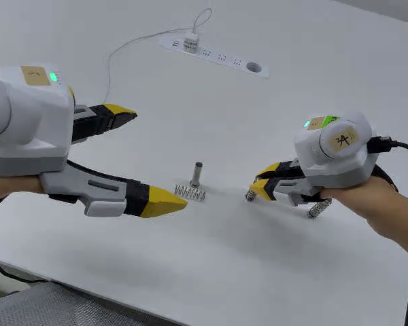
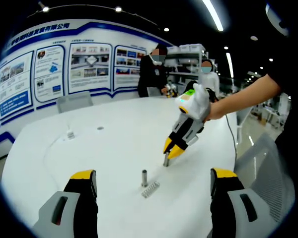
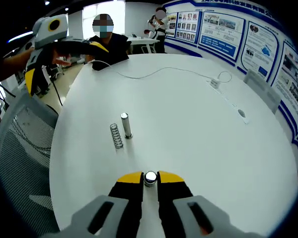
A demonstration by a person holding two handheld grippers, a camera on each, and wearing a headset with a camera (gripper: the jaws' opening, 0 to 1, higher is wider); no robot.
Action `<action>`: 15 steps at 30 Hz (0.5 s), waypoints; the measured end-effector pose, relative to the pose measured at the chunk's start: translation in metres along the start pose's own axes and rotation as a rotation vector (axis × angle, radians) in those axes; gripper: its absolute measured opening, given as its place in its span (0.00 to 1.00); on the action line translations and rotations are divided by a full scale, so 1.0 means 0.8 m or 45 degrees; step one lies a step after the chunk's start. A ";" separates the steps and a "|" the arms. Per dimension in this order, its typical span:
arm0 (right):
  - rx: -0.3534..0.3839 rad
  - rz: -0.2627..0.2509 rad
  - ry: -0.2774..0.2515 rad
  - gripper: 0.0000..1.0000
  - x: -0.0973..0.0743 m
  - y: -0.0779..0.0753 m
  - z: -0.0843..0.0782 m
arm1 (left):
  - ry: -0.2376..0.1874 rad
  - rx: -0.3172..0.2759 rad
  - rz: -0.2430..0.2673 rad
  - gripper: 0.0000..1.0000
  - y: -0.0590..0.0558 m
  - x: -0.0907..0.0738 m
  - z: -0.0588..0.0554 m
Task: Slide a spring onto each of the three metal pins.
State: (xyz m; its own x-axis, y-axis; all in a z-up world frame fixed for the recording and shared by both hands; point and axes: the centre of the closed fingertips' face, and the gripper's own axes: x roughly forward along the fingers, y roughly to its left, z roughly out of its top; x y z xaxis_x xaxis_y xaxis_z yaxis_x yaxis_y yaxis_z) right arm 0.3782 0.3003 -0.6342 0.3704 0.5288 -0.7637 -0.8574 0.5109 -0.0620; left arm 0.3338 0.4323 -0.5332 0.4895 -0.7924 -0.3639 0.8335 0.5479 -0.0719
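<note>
A bare metal pin [image 1: 196, 174] stands upright mid-table, with a loose spring [image 1: 190, 193] lying just in front of it. My left gripper [image 1: 159, 158] hovers open to their left, nothing between its yellow-tipped jaws. In the left gripper view the pin [image 2: 144, 178] and spring [image 2: 150, 189] sit ahead between the wide jaws. My right gripper [image 1: 262, 185] is shut on a second pin [image 1: 250, 195] that seems to have a spring around it; its round top [image 3: 150, 178] shows between the closed tips. A third pin wearing a spring [image 1: 318, 208] stands under the right hand.
A white power strip [image 1: 214, 56] with a plug and cable lies at the back of the white table [image 1: 211, 272]. The table's near edge runs along the bottom left, beside a mesh chair [image 1: 47, 305]. People stand beyond the table [image 2: 154, 74].
</note>
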 end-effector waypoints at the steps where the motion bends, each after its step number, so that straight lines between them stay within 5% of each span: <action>1: 0.000 -0.002 0.001 0.12 0.000 0.000 0.000 | 0.000 -0.001 0.000 0.97 0.000 -0.001 0.000; 9: 0.002 -0.006 -0.009 0.13 -0.003 -0.001 0.002 | 0.010 0.007 0.005 0.97 0.001 -0.008 0.000; 15: -0.018 -0.040 -0.094 0.17 -0.010 -0.001 0.029 | 0.020 0.011 0.008 0.97 0.004 -0.015 -0.002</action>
State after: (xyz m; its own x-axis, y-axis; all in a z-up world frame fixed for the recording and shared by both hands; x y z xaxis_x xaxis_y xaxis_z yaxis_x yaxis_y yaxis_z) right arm 0.3840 0.3114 -0.6136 0.4224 0.5616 -0.7115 -0.8496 0.5189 -0.0948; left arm 0.3304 0.4441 -0.5305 0.4906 -0.7848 -0.3788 0.8326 0.5504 -0.0618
